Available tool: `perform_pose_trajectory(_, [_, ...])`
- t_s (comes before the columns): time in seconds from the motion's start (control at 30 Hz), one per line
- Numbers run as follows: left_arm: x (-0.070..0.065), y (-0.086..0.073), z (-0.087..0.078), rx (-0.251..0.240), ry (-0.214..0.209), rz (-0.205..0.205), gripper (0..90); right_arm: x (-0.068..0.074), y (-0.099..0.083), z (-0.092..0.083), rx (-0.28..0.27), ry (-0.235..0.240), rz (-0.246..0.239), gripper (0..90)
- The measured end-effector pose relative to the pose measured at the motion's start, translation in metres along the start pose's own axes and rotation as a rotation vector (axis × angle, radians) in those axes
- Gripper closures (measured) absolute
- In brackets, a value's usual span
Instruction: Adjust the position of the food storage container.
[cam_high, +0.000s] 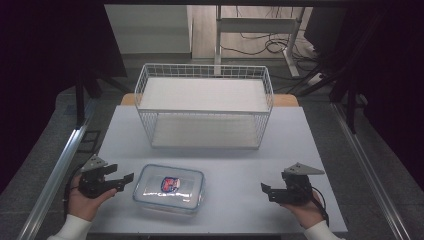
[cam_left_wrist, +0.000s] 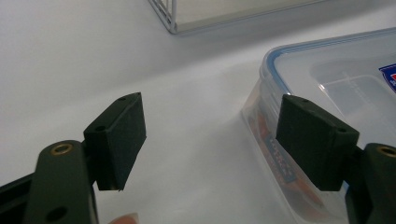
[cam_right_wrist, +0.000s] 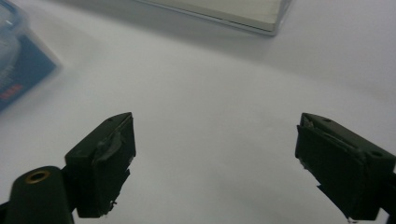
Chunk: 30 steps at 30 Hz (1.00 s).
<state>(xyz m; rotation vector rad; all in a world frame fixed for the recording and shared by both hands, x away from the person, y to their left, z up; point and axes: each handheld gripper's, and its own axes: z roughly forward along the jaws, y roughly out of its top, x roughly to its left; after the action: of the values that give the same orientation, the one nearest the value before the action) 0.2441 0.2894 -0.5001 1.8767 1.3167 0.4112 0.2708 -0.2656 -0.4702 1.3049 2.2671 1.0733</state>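
**Box between two spread grippers**

At the left edge of the bench (cam_high: 300, 150), the left gripper (cam_high: 122, 181) is held low in a hand, jaws spread and holding nothing, pointing right at the box (cam_high: 169, 188). In the left gripper view one jaw covers part of the box's near wall, so the printed label there is partly hidden; the box is cut off at the right and bottom edges of that view, and a fingertip shows at the bottom.

The box, clear with a blue-rimmed lid and a small sticker on top, lies flat on the bench near its front, just beside the left gripper and well apart from the right one. Its long axis runs left to right, turned slightly so the right end sits nearer the person. What is inside is hard to make out.

Behind it stands a white wire basket (cam_high: 205, 112), long side across the bench.

The right gripper (cam_high: 263, 190) rests near the front right corner, jaws wide apart with nothing between, pointing left. In its own view the box is a blurred blue patch at the left edge.

The bench top is pale and matt. Beyond it lie grey floor, cables, a table frame and dark sides.
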Motion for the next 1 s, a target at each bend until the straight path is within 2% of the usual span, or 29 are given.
perform_pose_trajectory(0.23, [-0.001, 0.001, -0.001, 0.008, -0.009, 0.005, 24.5, 0.006, 0.000, 0.001, 0.007, 0.006, -0.026, 14.2])
perform_pose_trajectory(0.43, [-0.001, 0.000, -0.007, 0.011, -0.011, 0.008, 25.8, 0.007, 0.000, 0.003, 0.016, 0.028, -0.020, 15.5])
perform_pose_trajectory(0.6, [0.002, -0.003, -0.010, 0.016, -0.025, -0.018, 27.5, 0.007, -0.002, 0.006, 0.034, 0.029, -0.026, 15.5])
perform_pose_trajectory(0.67, [0.001, -0.003, -0.011, 0.024, -0.044, -0.031, 30.0, 0.006, -0.001, 0.005, 0.032, 0.042, -0.004, 15.5])
perform_pose_trajectory(0.73, [-0.002, -0.001, -0.012, 0.039, -0.053, -0.022, 38.3, 0.006, 0.000, 0.004, 0.019, 0.062, 0.015, 15.5])
perform_pose_trajectory(0.8, [-0.005, 0.002, -0.012, 0.055, -0.015, -0.037, 52.5, 0.006, 0.001, 0.004, 0.015, 0.067, 0.020, 15.5])
perform_pose_trajectory(0.87, [-0.006, 0.004, -0.013, 0.072, -0.036, -0.035, 65.0, 0.007, 0.001, 0.003, 0.014, 0.067, 0.017, 15.5])
perform_pose_trajectory(0.97, [-0.008, 0.005, -0.014, 0.094, -0.054, -0.020, 77.7, 0.008, 0.001, 0.003, 0.017, 0.070, 0.018, 15.5])
perform_pose_trajectory(1.0, [-0.010, 0.005, -0.013, 0.118, -0.060, -0.010, 82.2, 0.008, 0.001, 0.002, 0.018, 0.075, 0.023, 15.5])
